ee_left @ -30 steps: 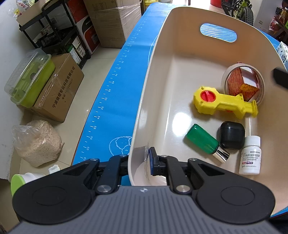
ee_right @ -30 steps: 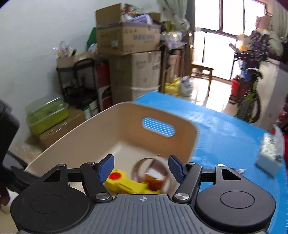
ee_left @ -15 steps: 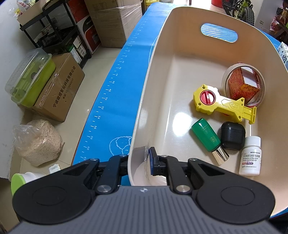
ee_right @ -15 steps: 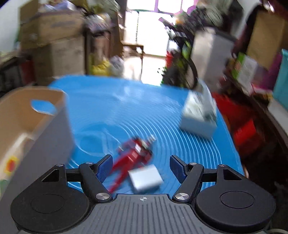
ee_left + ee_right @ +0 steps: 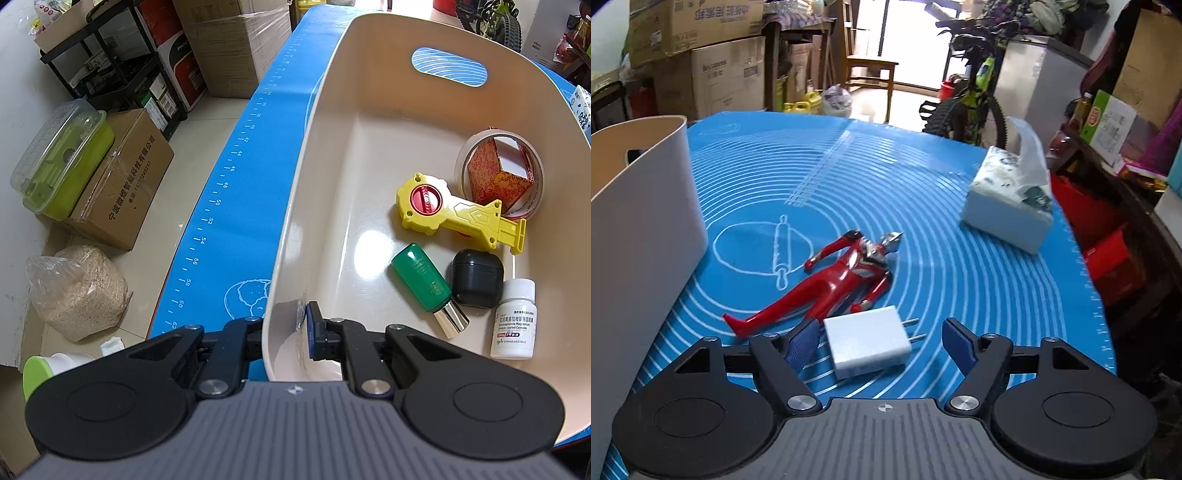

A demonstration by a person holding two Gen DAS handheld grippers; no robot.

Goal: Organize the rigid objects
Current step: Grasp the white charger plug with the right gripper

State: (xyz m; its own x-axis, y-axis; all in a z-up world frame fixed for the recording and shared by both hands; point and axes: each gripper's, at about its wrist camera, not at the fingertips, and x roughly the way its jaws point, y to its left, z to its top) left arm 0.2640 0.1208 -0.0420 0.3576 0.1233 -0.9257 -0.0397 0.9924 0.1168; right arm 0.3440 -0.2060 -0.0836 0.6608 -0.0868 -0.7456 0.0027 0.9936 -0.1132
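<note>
Left tongs [image 5: 286, 330] are clamped on the near wall of the cream bin [image 5: 321, 122], which already has a yellow toy [image 5: 443, 212], green bottle [image 5: 421, 278] and pill bottle [image 5: 515, 319] inside. Right tongs [image 5: 881, 341] have just been opening and sit wide apart over the white charger [image 5: 866, 341] on the blue counter [image 5: 942, 258], pads not touching it. Red figure [image 5: 834, 282] lies just beyond the charger.

Charger [image 5: 866, 341] nearest on mat [image 5: 960, 295], figure [image 5: 834, 280] just behind, bin [image 5: 639, 206] left, tissue box [image 5: 1008, 199] far right.
</note>
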